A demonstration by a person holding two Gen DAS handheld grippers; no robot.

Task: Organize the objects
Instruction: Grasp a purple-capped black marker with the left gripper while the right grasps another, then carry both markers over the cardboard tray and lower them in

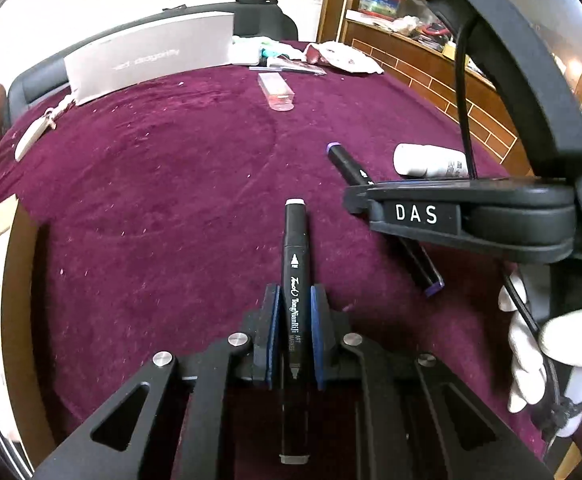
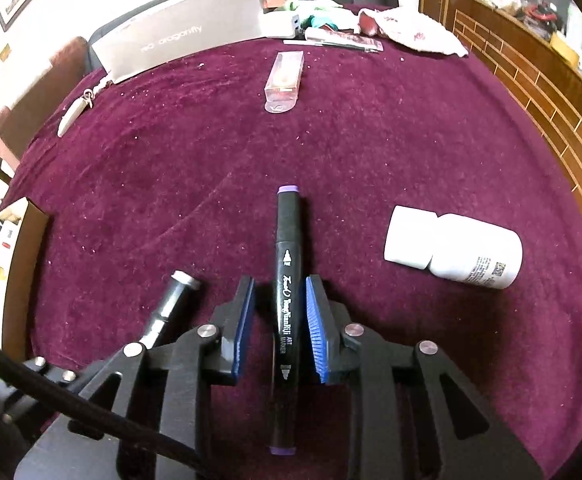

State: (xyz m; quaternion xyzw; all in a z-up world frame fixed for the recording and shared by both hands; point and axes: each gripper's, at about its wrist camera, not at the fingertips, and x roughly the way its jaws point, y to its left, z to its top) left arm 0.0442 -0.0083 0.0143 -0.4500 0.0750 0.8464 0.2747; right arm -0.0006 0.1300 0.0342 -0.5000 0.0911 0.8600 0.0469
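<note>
A black marker with pale grey caps [image 1: 295, 280] runs straight down the middle of the left wrist view, and my left gripper [image 1: 295, 304] is shut on its barrel. To the right a second black marker with purple caps [image 1: 345, 162] lies on the maroon cloth [image 1: 151, 200] under my right gripper [image 1: 357, 200]. In the right wrist view this purple-capped marker [image 2: 289, 280] rests on the cloth between the blue pads [image 2: 317, 332] of the right gripper [image 2: 281, 312], with a gap on each side, so the gripper is open. The grey-capped marker [image 2: 171, 300] shows at lower left.
A white bottle [image 2: 451, 248] lies on its side to the right of the markers. A clear plastic case [image 2: 285, 80] sits further back, a grey box [image 2: 179, 44] and clutter along the far edge. A cardboard box [image 2: 23, 240] stands at the left edge. A white-gloved hand [image 1: 551, 340] holds the right gripper.
</note>
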